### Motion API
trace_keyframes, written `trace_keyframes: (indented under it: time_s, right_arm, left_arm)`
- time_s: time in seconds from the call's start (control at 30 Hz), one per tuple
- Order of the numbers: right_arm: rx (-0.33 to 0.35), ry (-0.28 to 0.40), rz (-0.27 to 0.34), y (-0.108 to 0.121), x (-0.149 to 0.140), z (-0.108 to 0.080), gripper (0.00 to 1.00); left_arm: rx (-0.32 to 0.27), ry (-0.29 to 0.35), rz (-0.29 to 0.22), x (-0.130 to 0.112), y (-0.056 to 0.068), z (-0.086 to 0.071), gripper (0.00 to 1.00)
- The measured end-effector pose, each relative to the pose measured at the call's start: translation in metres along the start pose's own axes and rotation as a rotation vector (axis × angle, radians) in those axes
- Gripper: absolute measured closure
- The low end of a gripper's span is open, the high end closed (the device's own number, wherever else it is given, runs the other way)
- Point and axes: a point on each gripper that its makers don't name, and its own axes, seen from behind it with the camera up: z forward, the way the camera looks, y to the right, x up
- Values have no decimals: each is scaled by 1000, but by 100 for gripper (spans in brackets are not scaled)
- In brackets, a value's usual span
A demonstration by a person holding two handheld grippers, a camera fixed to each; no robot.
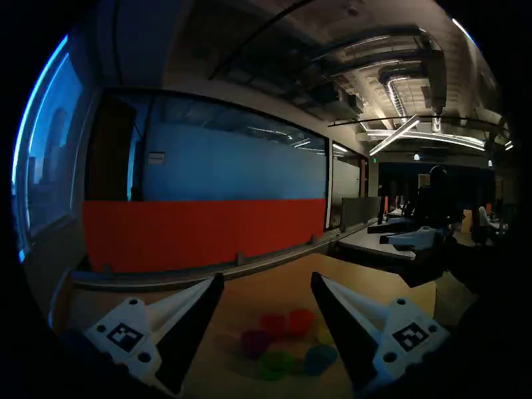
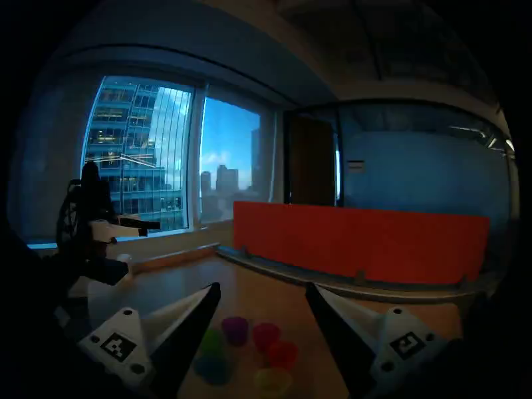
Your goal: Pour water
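Several small coloured cups stand clustered on the wooden table [image 1: 266,299]. In the left gripper view I pick out a purple cup [image 1: 255,342], a red cup [image 1: 272,324], an orange cup [image 1: 300,320], a green cup [image 1: 276,362] and a blue cup [image 1: 320,358]. My left gripper [image 1: 266,278] hovers open above and in front of them, holding nothing. In the right gripper view the purple cup [image 2: 235,329], red cup [image 2: 266,334], blue cup [image 2: 213,367] and a yellow cup [image 2: 272,380] lie below my right gripper [image 2: 261,287], which is open with nothing in it.
An orange partition panel [image 1: 199,233] [image 2: 359,243] runs along the table's far edge. The right gripper [image 1: 415,236] shows at the right of the left gripper view. The left gripper [image 2: 113,229] sits at the left of the right gripper view. Large windows [image 2: 146,153] stand behind. The room is dim.
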Motion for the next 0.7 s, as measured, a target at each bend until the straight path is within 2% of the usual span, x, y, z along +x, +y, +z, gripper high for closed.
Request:
trace_keyframes:
  time_s: [0.2,0.4,0.57,0.7]
  right_arm:
    - [63,-42,-25,-15,-6,2,1]
    - [106,-78,-39,-20,-11,1,1]
    - [113,-90,-53,-18,-15,1,1]
    - [133,-115,-55,-20,-25,-1,1]
  left_arm:
    - [-55,-8,11,-1,10,3,3]
    - [-106,-31,17,-9,19,9,3]
    - [-126,-55,23,-19,20,14,3]
    - [-127,-79,38,-30,15,18,3]
